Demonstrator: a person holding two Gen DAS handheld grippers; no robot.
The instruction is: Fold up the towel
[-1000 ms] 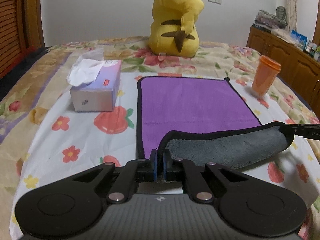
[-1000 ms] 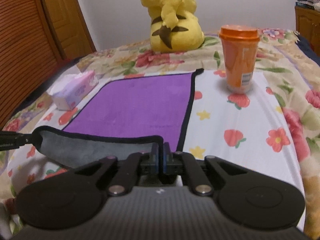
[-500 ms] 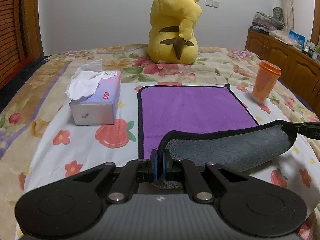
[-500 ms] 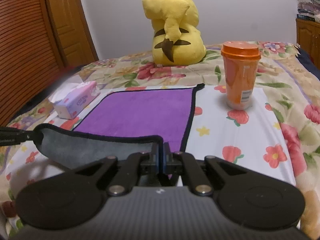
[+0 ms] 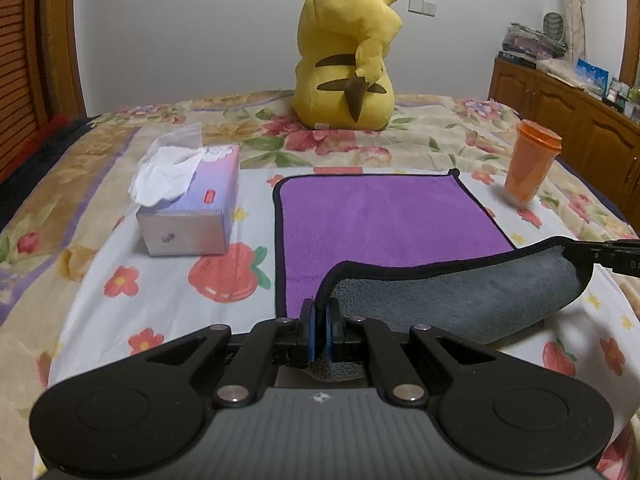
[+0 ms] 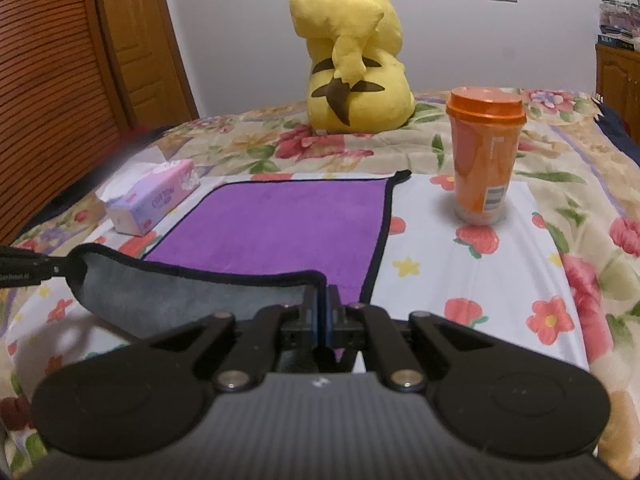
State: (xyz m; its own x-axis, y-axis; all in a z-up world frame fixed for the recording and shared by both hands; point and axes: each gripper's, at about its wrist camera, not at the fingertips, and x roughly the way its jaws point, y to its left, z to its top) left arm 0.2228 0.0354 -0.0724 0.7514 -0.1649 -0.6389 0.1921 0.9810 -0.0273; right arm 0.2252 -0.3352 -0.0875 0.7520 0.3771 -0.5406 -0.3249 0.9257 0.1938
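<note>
A: Bedroom, floral bed [image 5: 168, 304]. Where's the towel [image 5: 384, 220]?

B: Flat on the bed, purple side up, near edge lifted so the grey underside shows.

A: Grippers?

B: Left gripper [image 5: 319, 334] and right gripper [image 6: 322, 320] each have jaws pinching a near corner, keeping the edge taut to carry it over, I'd guess. Tissue box [image 5: 192, 208] and orange cup [image 6: 482, 156] sit beside it.

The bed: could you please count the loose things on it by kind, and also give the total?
Towel, purple with a grey underside, near edge lifted by both grippers: 1
Tissue box: 1
Orange cup with lid: 1
Yellow plush toy: 1
Total: 4
</note>
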